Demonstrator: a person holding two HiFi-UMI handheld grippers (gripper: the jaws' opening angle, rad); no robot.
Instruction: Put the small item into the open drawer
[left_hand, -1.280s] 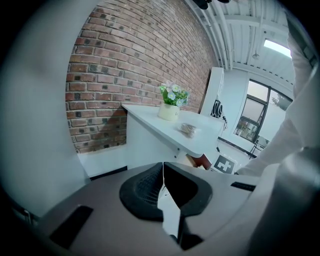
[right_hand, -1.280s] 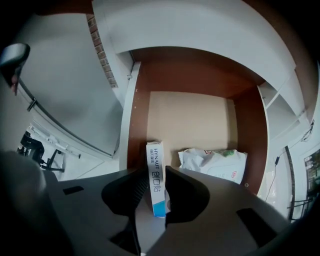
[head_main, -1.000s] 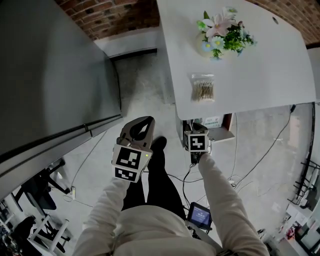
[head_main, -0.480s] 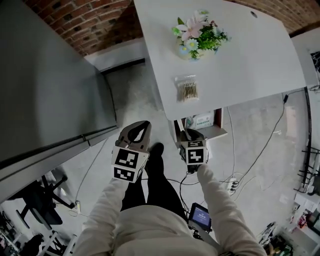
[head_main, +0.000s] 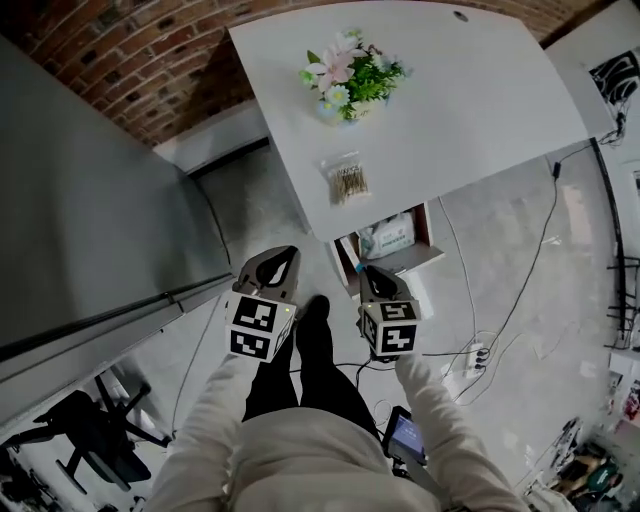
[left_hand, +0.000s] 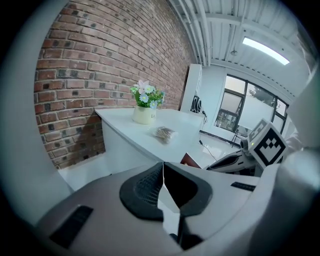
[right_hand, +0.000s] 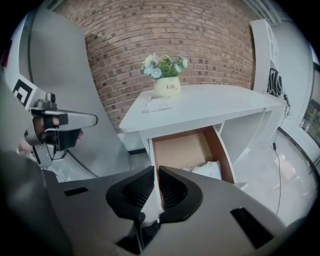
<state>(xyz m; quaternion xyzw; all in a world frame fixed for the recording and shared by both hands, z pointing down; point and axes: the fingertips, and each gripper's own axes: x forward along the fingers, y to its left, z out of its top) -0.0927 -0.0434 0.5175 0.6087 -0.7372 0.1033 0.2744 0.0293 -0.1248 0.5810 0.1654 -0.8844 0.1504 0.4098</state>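
The small item is a clear bag of cotton swabs (head_main: 347, 181) lying on the white table (head_main: 450, 90), also seen in the left gripper view (left_hand: 163, 133) and the right gripper view (right_hand: 158, 105). Below the tabletop the brown drawer (head_main: 395, 262) stands pulled out (right_hand: 220, 155), with white packets (right_hand: 207, 170) in it. My right gripper (head_main: 372, 272) hovers just in front of the drawer; its jaws (right_hand: 156, 172) are closing, a narrow gap remains and nothing is between them. My left gripper (head_main: 283, 255) hangs to the left of it, away from the table, pads together and empty (left_hand: 162, 167).
A pot of flowers (head_main: 350, 75) stands on the table behind the bag. A tall grey cabinet (head_main: 90, 230) fills the left side, with a brick wall (head_main: 140, 60) behind. Cables (head_main: 470, 350) lie on the floor to the right of the person's legs.
Both grippers have drawn back from the table, the right one from under its edge. The open drawer now shows in front of the right gripper. The table sits further left in view.
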